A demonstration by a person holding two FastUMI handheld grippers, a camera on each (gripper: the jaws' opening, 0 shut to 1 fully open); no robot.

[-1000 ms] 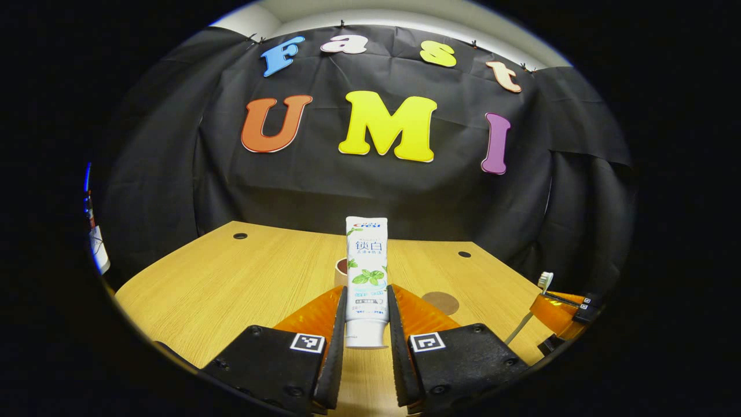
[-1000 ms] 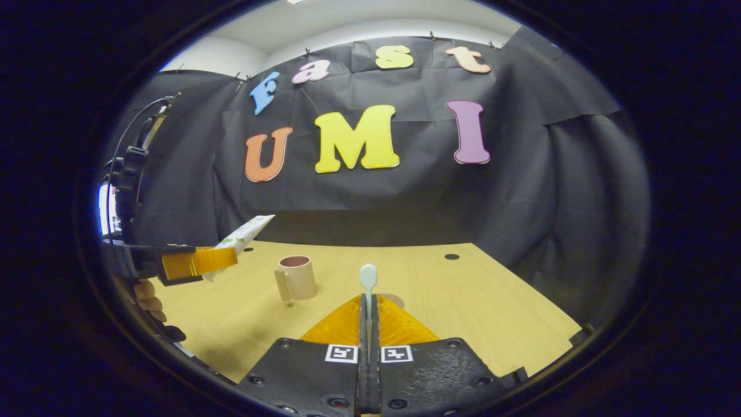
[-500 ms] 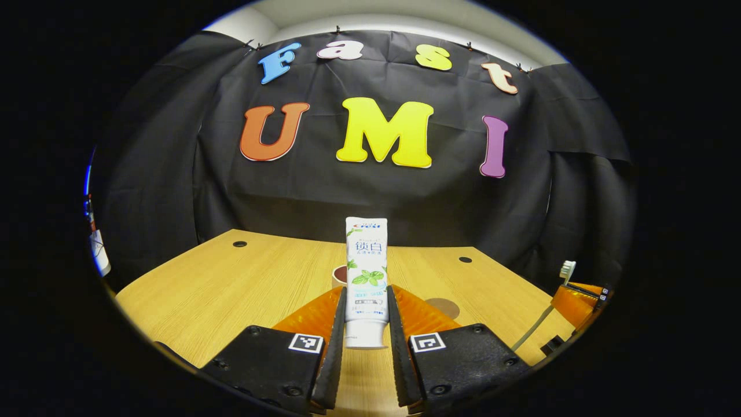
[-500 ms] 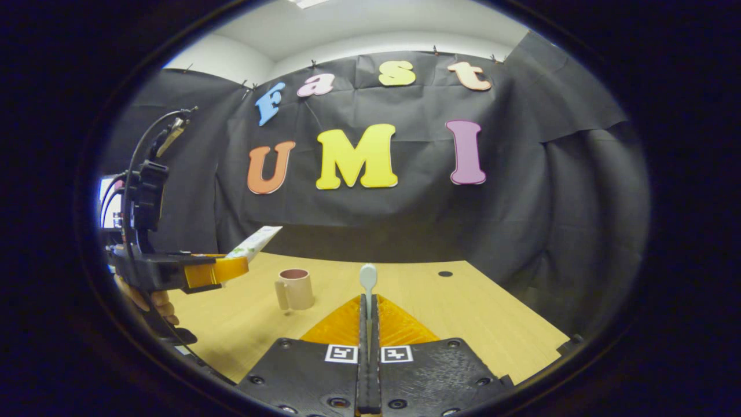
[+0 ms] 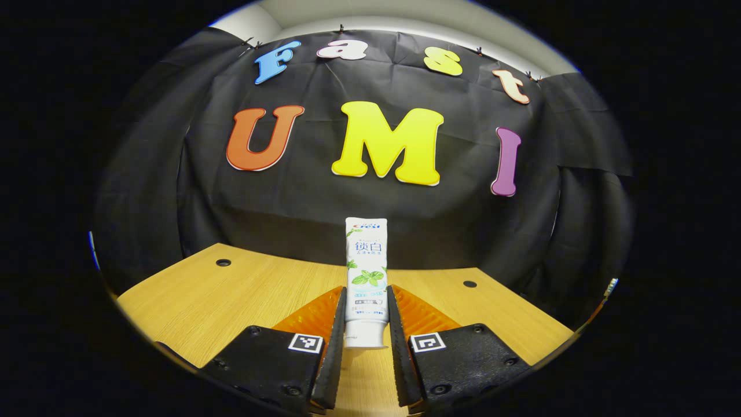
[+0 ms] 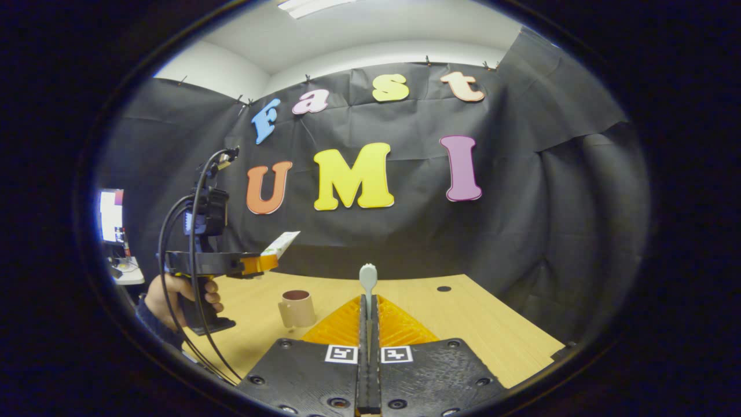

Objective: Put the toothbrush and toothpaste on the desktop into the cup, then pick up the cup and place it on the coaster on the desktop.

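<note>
**Both items held above the desktop**

In the left gripper view, the toothpaste (image 5: pixel 366 278) is clamped upright between the fingers of the left gripper (image 5: pixel 366 324), cap nearest; the cup seen behind it earlier is no longer visible.

In the right gripper view, the toothbrush (image 6: pixel 368 289) is pinched by the right gripper (image 6: pixel 369 324), head pointing far. The cup (image 6: pixel 297 308) stands on the desktop (image 6: pixel 463 324) at left, now below the raised left gripper (image 6: pixel 263 262).

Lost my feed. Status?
Left tongs shut on toothpaste tube, raised. Right tongs shut on toothbrush. Cup upright on desktop, unobstructed.
</note>
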